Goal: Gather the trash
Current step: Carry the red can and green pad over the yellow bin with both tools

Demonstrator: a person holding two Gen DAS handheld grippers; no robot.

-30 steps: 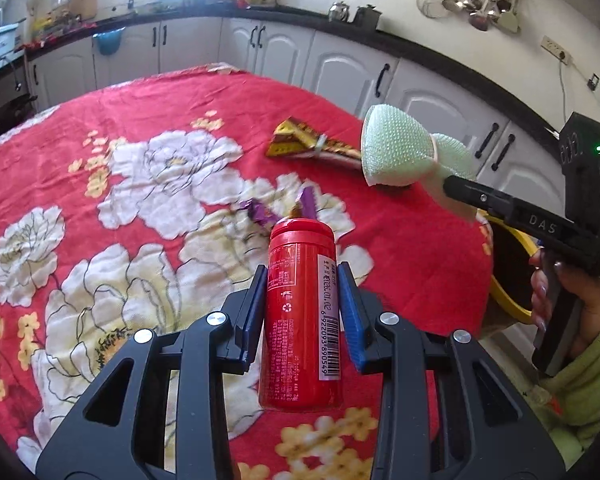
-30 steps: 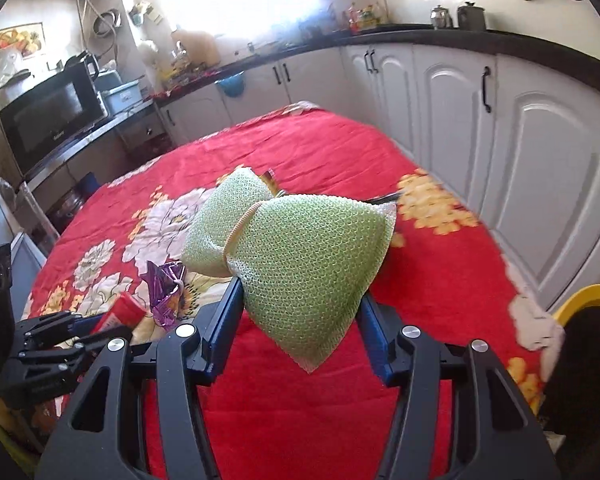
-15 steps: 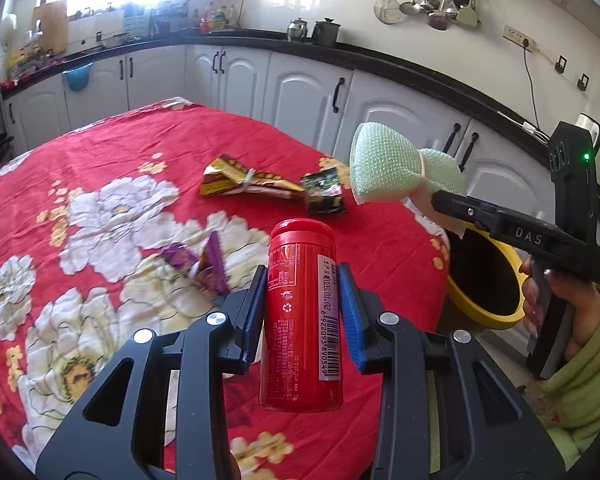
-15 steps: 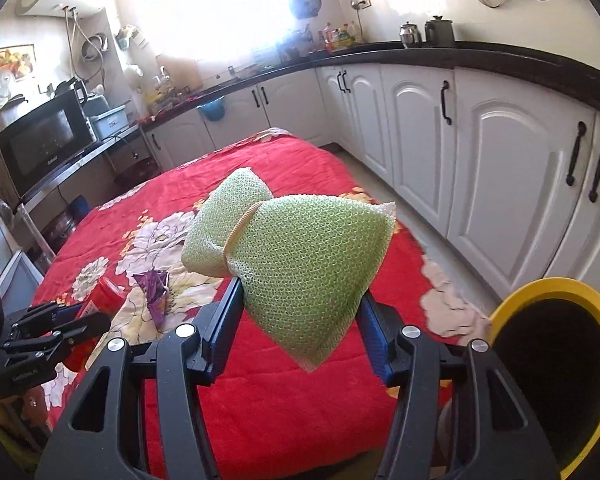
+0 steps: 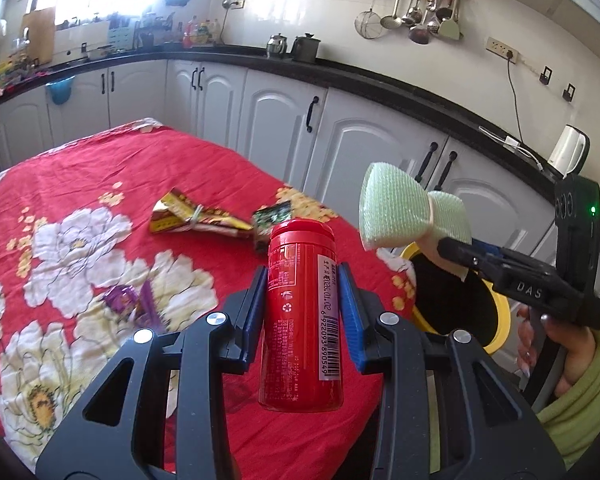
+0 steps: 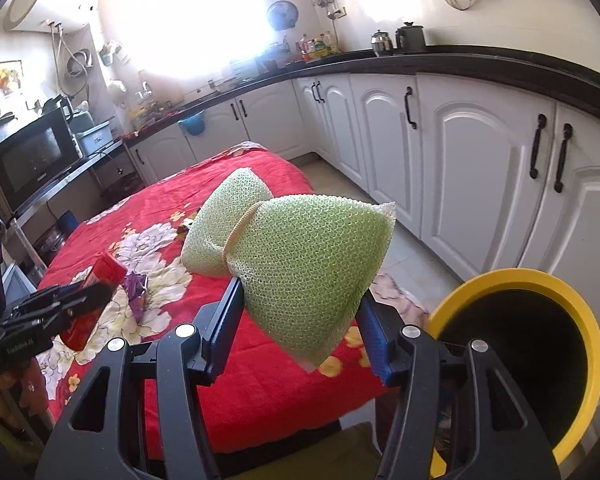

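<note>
Left gripper (image 5: 304, 300): jaws drawn narrow, blue pads pressed to both sides of the red can (image 5: 302, 316); can upright, lifted clear of the table, barcode label facing the camera.
Right gripper (image 6: 300, 316): jaws set fairly wide around the green mesh bundle (image 6: 304, 264), clamping its lower lobe; bundle cinched at the waist by a tan band, its second lobe standing free above the fingers.
Right gripper, seen from the left wrist camera (image 5: 456, 254): held out past the table edge, above the rim of the bin, the mesh bundle (image 5: 396, 216) at its tip.
Yellow bin (image 6: 580, 300): round, yellow rim, dark inside; on the floor just beside the table corner, in front of the white cabinets (image 6: 480, 152); contents cannot be told.
Table (image 5: 100, 168): covered by a red floral cloth.
Gold wrapper (image 5: 192, 218): lying on the cloth, tied at the middle.
Dark green packet (image 5: 270, 220): just beside the gold wrapper, partly behind the can.
Purple wrapper (image 5: 132, 304): crumpled on the cloth, near the left gripper.
</note>
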